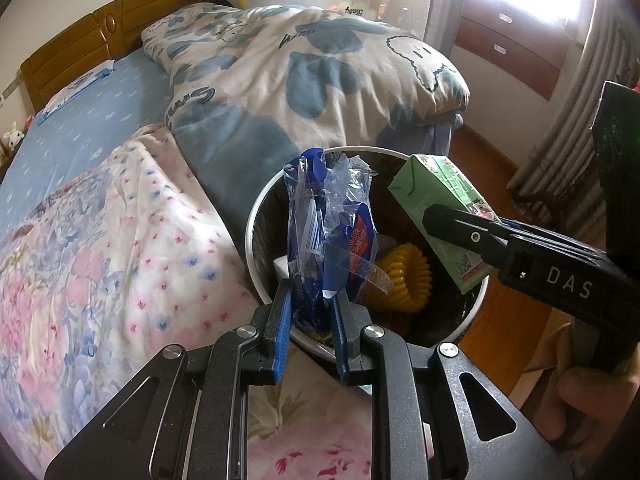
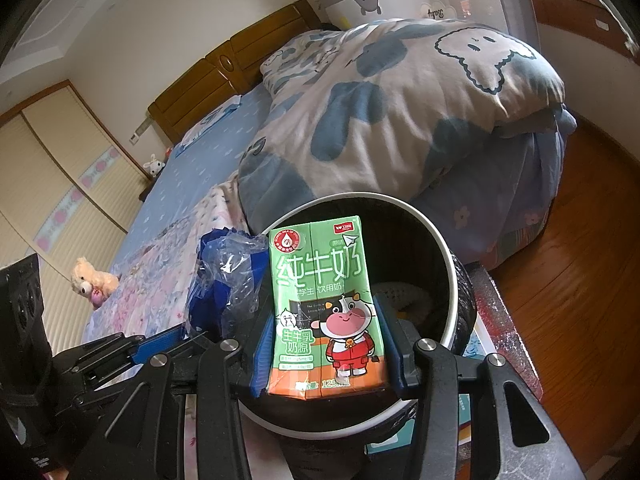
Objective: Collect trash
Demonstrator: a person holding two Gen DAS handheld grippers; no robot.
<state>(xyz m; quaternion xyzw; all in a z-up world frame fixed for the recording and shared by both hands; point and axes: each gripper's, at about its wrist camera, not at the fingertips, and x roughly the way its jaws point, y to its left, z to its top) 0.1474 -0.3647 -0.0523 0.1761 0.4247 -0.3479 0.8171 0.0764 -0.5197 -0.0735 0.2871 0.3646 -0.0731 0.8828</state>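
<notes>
A round bin [image 1: 256, 216] with a white rim and dark inside stands beside the bed; the right wrist view shows its rim [image 2: 448, 264] too. My left gripper [image 1: 310, 292] is shut on a crumpled blue and clear plastic wrapper [image 1: 328, 224], held upright over the bin's near edge. In the right wrist view that wrapper [image 2: 224, 280] shows at the left. My right gripper [image 2: 326, 332] is shut on a green milk carton [image 2: 324, 312], held over the bin mouth. In the left wrist view the carton [image 1: 436, 196] hangs over the bin's right side.
A yellow ribbed coil [image 1: 404, 276] and white scraps lie inside the bin. The bed with a floral quilt [image 1: 100, 260] and a blue-patterned duvet [image 1: 300, 72] runs along the left. Wooden floor [image 2: 580, 260] lies to the right. A hand [image 1: 592, 396] grips the right tool.
</notes>
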